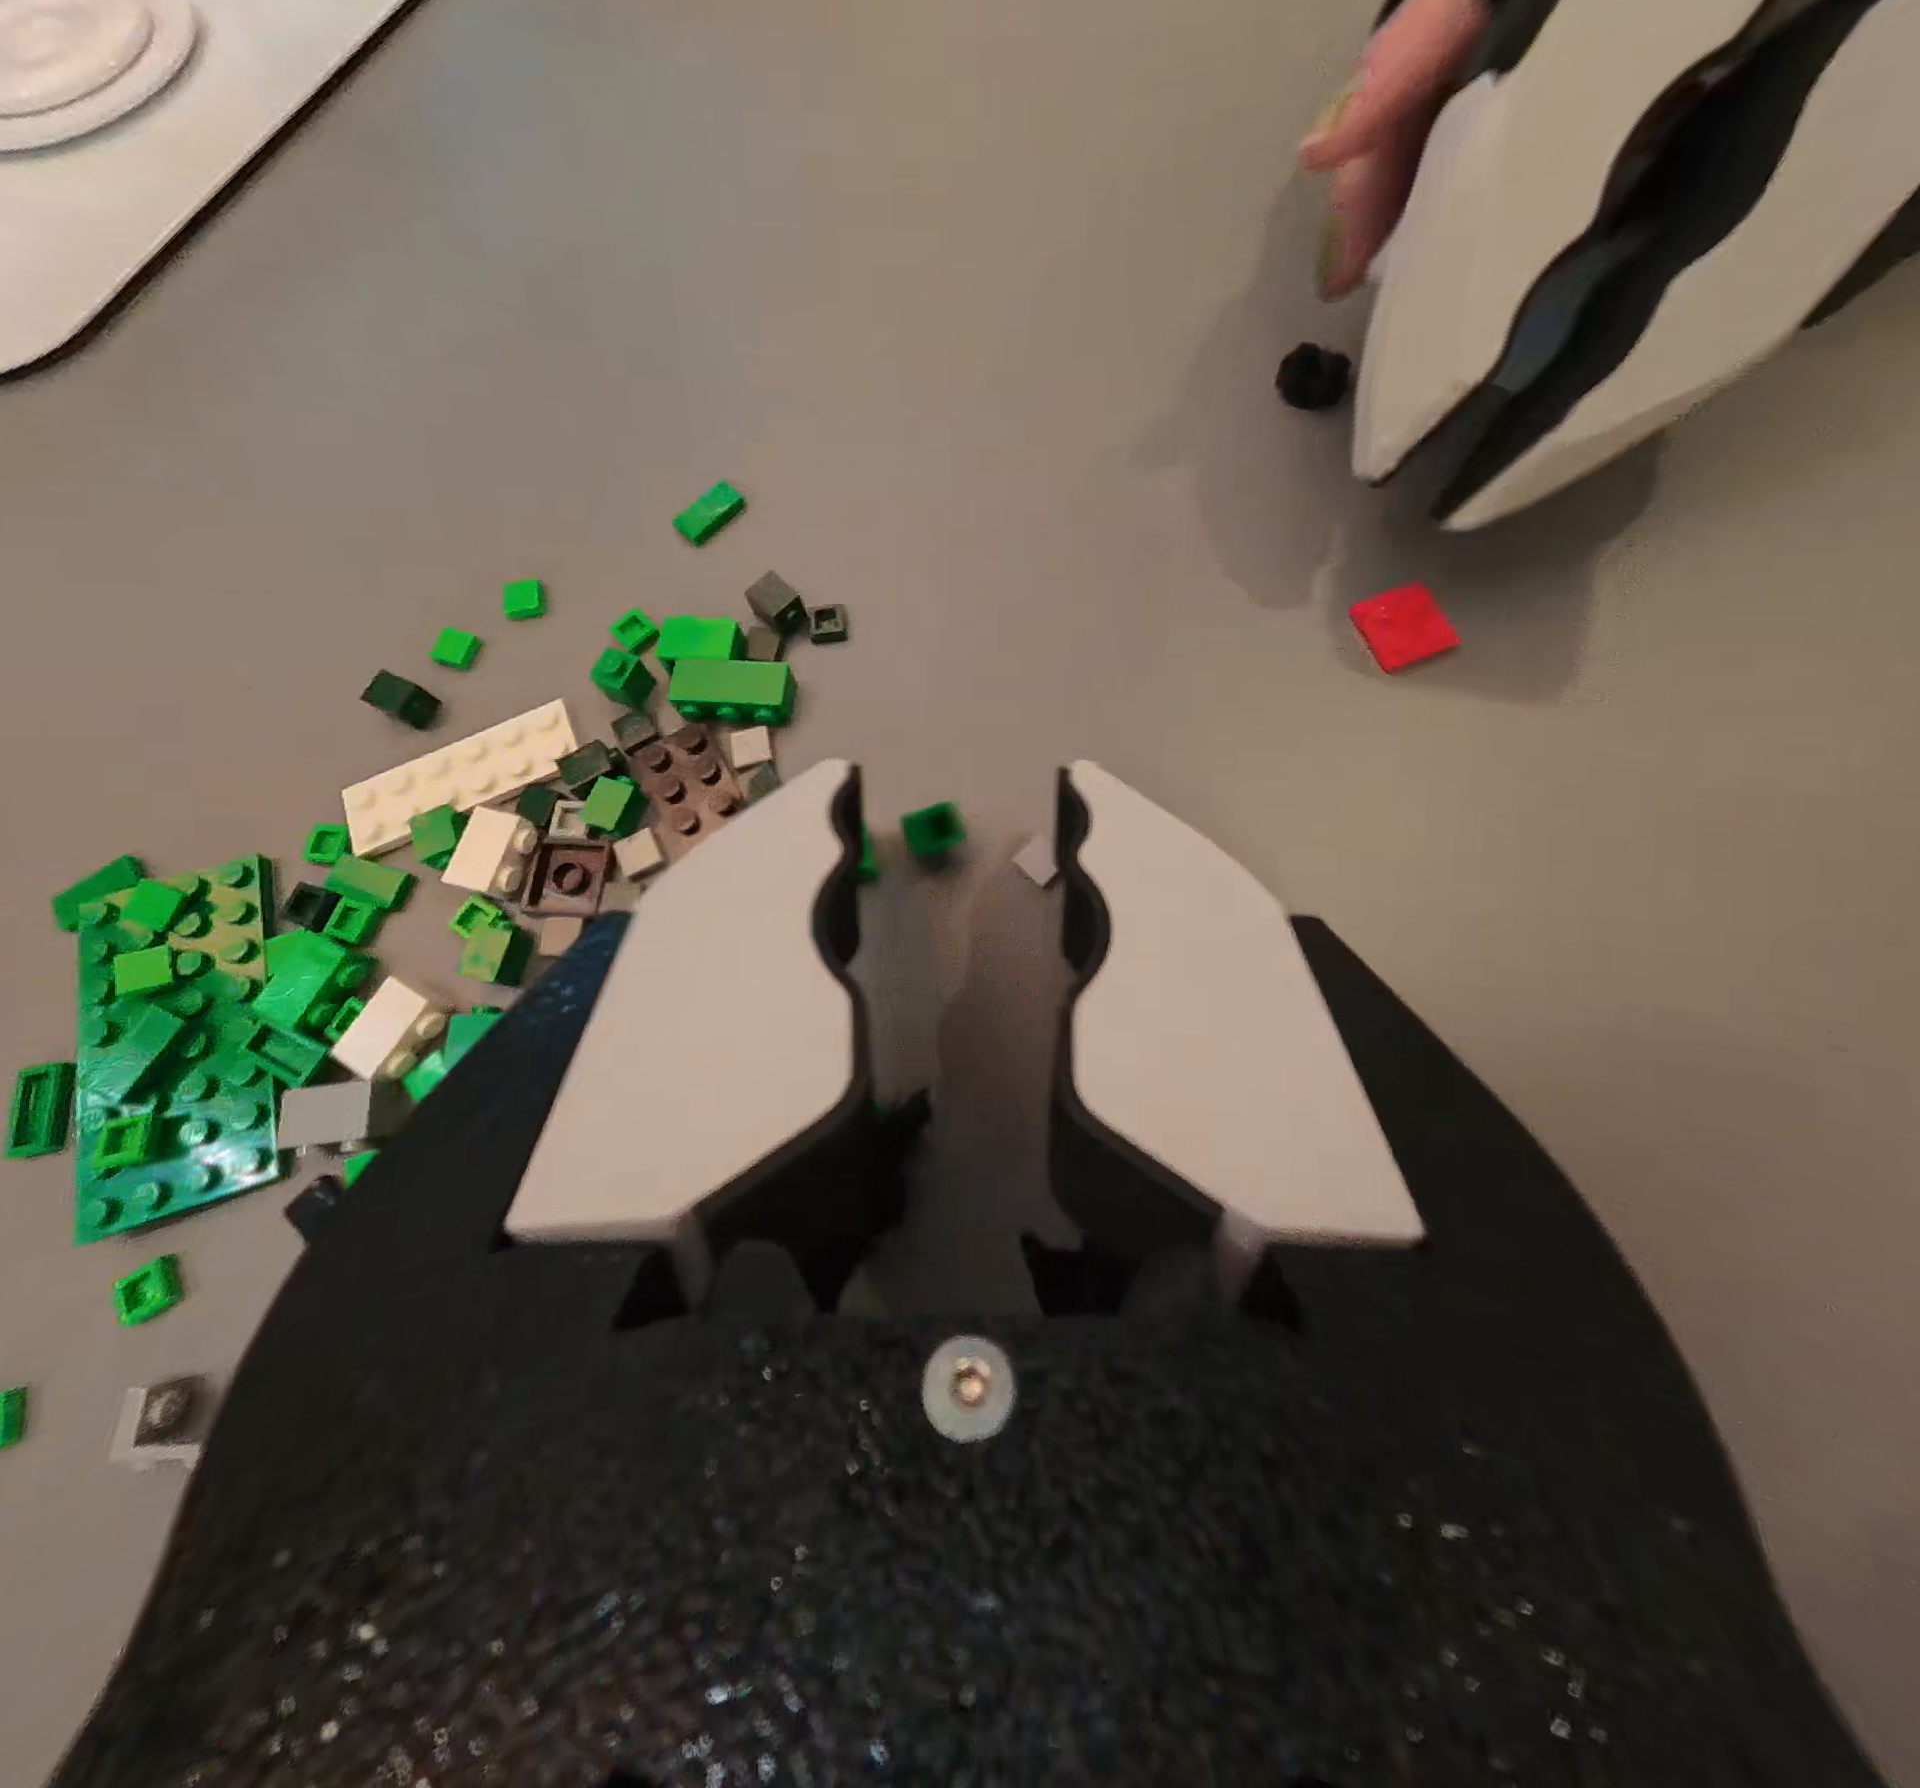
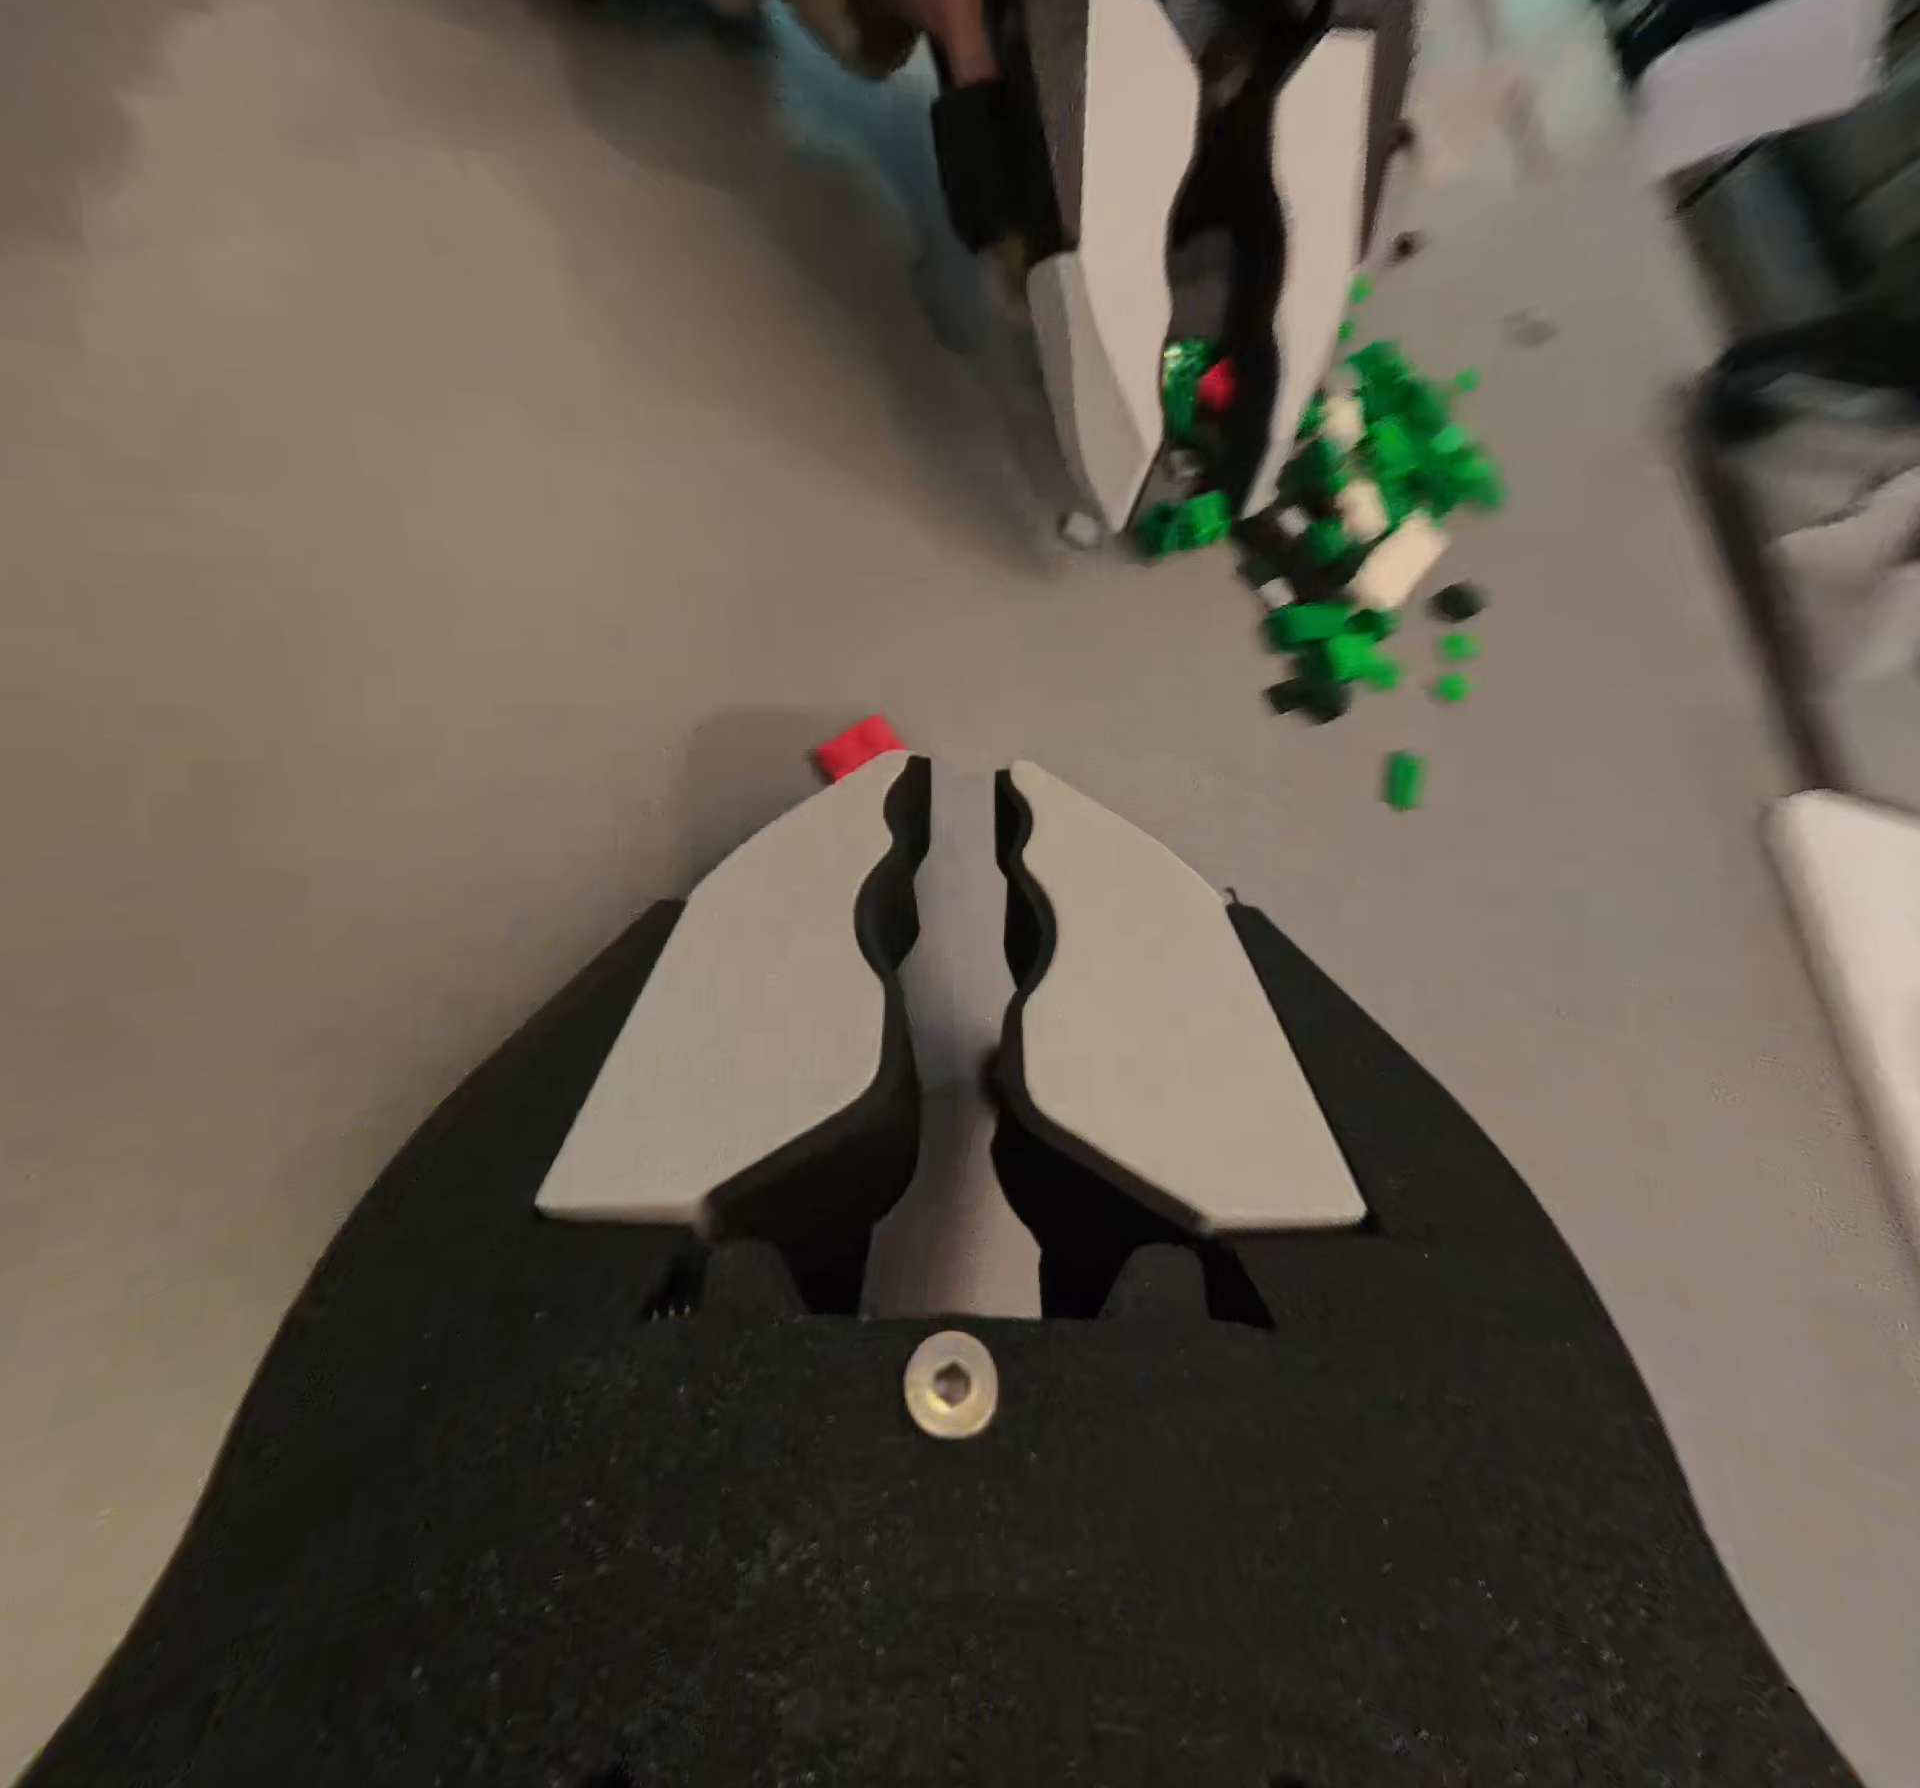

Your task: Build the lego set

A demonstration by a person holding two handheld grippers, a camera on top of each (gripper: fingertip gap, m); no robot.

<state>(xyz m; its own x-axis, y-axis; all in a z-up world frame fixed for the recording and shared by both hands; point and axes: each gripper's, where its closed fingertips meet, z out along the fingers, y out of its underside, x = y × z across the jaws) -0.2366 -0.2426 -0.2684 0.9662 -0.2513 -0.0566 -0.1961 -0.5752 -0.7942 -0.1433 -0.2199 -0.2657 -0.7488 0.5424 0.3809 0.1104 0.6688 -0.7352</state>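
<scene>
The table [image 1: 935, 232] looks matt grey and smooth. The bricks [image 1: 436, 865] are glossy plastic — the green baseplate [image 1: 177, 1125] shines most. The red tile [image 1: 1405, 626] is smooth plastic. The left gripper [image 1: 958, 782] has matt grey fingers [image 1: 727, 990] on a black, rough, speckled body with a shiny metal screw [image 1: 968, 1391] — the right gripper [image 2: 961, 774] looks the same. The mat [image 1: 312, 3] is white, smooth.

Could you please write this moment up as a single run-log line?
left gripper: open, empty, at edge of lego pile | right gripper: narrowly open, empty, beside red tile | build: not started
</scene>
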